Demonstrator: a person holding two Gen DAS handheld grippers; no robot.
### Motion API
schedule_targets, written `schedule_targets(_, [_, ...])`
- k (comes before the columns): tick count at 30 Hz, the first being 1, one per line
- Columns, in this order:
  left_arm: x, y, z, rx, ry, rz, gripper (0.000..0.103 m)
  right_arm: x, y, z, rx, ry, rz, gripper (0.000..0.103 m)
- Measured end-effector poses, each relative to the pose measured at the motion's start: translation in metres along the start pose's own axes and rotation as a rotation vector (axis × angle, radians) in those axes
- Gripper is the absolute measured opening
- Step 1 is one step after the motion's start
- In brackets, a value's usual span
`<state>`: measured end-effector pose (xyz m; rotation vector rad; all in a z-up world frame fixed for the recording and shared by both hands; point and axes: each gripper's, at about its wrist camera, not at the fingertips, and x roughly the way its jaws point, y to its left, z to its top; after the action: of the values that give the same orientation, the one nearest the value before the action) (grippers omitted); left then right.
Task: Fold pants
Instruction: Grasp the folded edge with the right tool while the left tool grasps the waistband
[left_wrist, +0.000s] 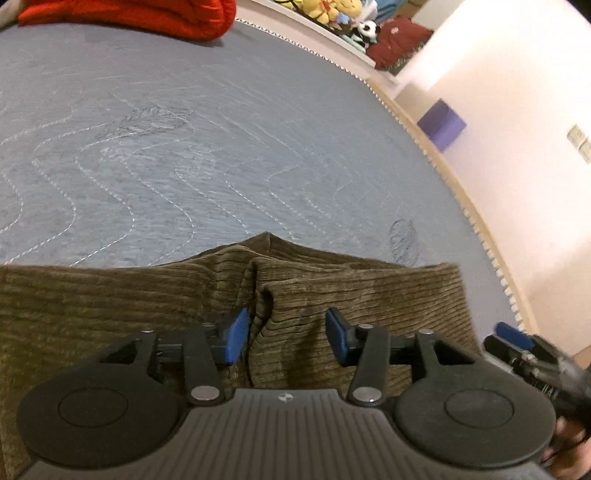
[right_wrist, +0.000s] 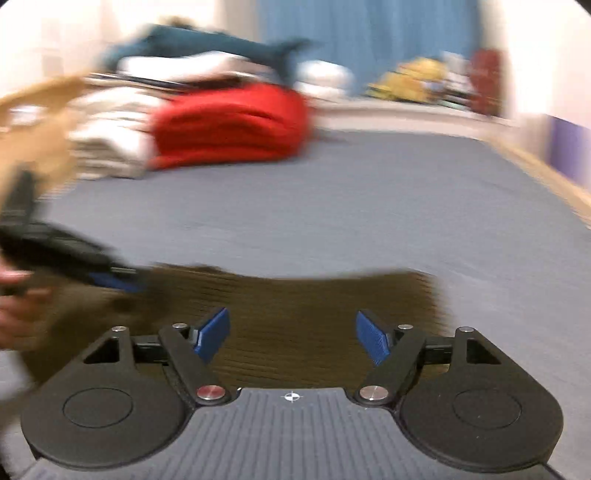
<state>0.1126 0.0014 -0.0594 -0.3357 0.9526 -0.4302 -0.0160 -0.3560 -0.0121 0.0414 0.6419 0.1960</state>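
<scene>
Olive-brown corduroy pants (left_wrist: 147, 295) lie on the grey quilted bed (left_wrist: 221, 147), near its front edge. My left gripper (left_wrist: 288, 336) is open just above the pants, with a raised ridge of fabric between its blue pads; the pads do not pinch it. My right gripper (right_wrist: 291, 338) is open over the right part of the pants (right_wrist: 295, 310), holding nothing. The right wrist view is blurred. The right gripper also shows at the right edge of the left wrist view (left_wrist: 517, 338); the left gripper shows at the left of the right wrist view (right_wrist: 110, 282).
A red folded blanket (right_wrist: 229, 125) and a stack of pale linens (right_wrist: 110, 140) sit at the far side of the bed. Plush toys (left_wrist: 332, 11) line the shelf beyond. The bed's right edge (left_wrist: 480, 229) runs along a white wall with a purple box (left_wrist: 441, 123).
</scene>
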Motion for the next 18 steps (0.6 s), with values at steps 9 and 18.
schedule_targets(9, [0.014, -0.014, -0.008, 0.102, -0.033, 0.106, 0.028, 0.006, -0.065, -0.035, 0.195, 0.207, -0.120, 0.088])
schedule_targets(18, [-0.001, -0.030, -0.002, 0.172, -0.104, 0.178, 0.029, 0.009, -0.078, -0.050, 0.303, 0.320, -0.001, 0.088])
